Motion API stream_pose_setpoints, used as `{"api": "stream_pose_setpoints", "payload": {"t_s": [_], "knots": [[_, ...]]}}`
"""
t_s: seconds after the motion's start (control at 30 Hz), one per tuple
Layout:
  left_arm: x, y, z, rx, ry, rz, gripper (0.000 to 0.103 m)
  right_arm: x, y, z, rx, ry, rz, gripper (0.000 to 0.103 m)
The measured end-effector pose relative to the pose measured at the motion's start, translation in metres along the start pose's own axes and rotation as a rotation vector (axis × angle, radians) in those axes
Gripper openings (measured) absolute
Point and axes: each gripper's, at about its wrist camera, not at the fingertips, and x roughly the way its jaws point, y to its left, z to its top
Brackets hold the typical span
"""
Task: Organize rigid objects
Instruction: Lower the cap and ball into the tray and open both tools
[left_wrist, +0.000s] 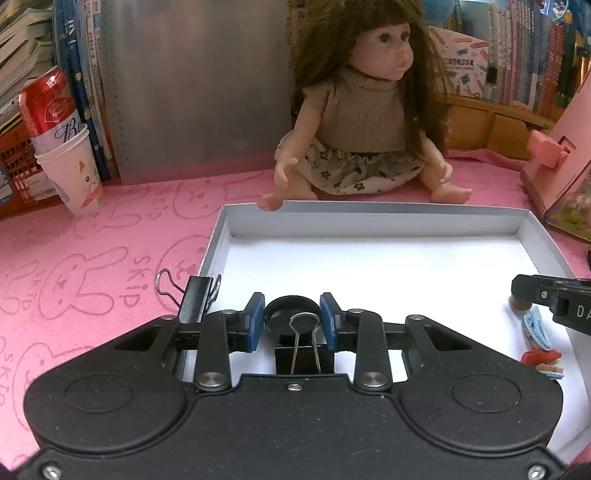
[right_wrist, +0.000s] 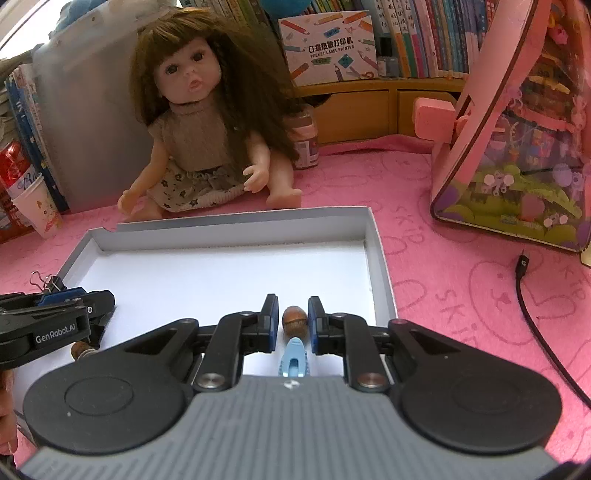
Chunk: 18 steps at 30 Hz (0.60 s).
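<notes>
A white shallow box lid (left_wrist: 369, 218) lies on the pink mat and also shows in the right wrist view (right_wrist: 236, 225). My left gripper (left_wrist: 292, 320) is open over its near left part, its blue pads either side of a black round cap (left_wrist: 291, 314) with a black binder clip (left_wrist: 303, 354) lying below it. A second binder clip (left_wrist: 195, 295) sits on the box's left wall. My right gripper (right_wrist: 292, 322) is open over the near right part, with a brown acorn (right_wrist: 294, 320) between its pads and a light blue clip (right_wrist: 293, 357) just behind. Small red and blue pieces (left_wrist: 539, 354) lie at the right.
A doll (left_wrist: 369, 110) sits just behind the box. A paper cup with a red can (left_wrist: 66, 162) stands at the back left. A pink toy house (right_wrist: 517, 129) stands at the right, a black cable (right_wrist: 532, 314) lies on the mat beside the box, and a small jar (right_wrist: 304, 136) stands behind the doll.
</notes>
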Motion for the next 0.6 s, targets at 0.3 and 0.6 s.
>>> {"api": "stream_pose_setpoints", "payload": {"t_s": [0.3, 0.6], "knots": [[0.0011, -0.0001, -0.0005, -0.003, 0.009, -0.004, 0.031, 0.0002, 0.0006, -0.0004, -0.002, 0.007, -0.001, 0.021], [0.001, 0.0002, -0.0002, -0.014, 0.019, -0.007, 0.037, -0.0012, 0.0003, 0.0003, -0.006, 0.005, -0.002, 0.022]]}}
